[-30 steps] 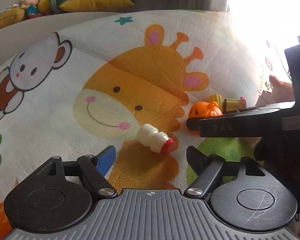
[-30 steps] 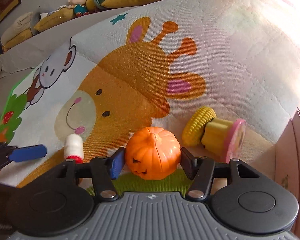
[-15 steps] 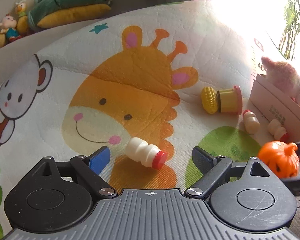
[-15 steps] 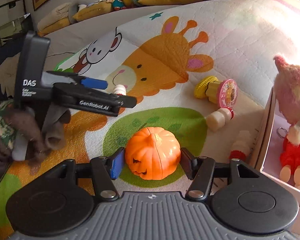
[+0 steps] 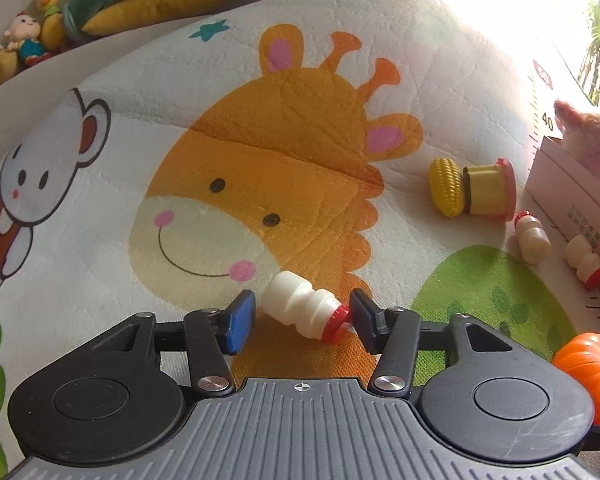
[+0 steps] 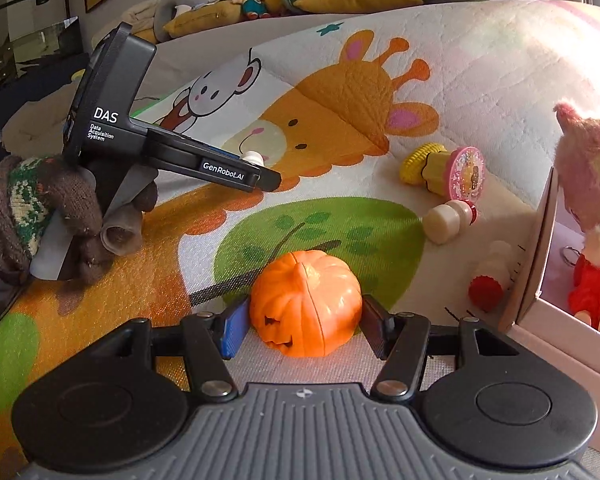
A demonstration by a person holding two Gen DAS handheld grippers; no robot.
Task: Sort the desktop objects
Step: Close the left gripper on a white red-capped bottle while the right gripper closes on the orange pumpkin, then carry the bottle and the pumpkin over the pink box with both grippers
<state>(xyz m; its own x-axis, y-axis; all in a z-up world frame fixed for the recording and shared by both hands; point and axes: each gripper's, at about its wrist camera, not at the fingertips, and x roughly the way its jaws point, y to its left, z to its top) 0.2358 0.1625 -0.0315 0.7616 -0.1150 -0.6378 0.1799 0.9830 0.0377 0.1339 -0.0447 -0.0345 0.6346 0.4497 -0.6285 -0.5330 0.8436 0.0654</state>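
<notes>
On the giraffe play mat (image 5: 284, 128), left hand-held gripper (image 5: 302, 320) sits partly open around a small white bottle with red cap (image 5: 304, 312); right pad touches the cap, left pad just clear, bottle lying tilted on the mat. Right hand-held gripper (image 6: 304, 324) is clamped on the orange pumpkin (image 6: 306, 300), pads pressing both sides. Corn toy (image 5: 446, 192) and yellow cup (image 5: 488, 192) lie touching, near two more bottles (image 5: 534, 238) beside the box (image 6: 540, 264). Gloved hand (image 6: 40, 216) holds the left tool.
</notes>
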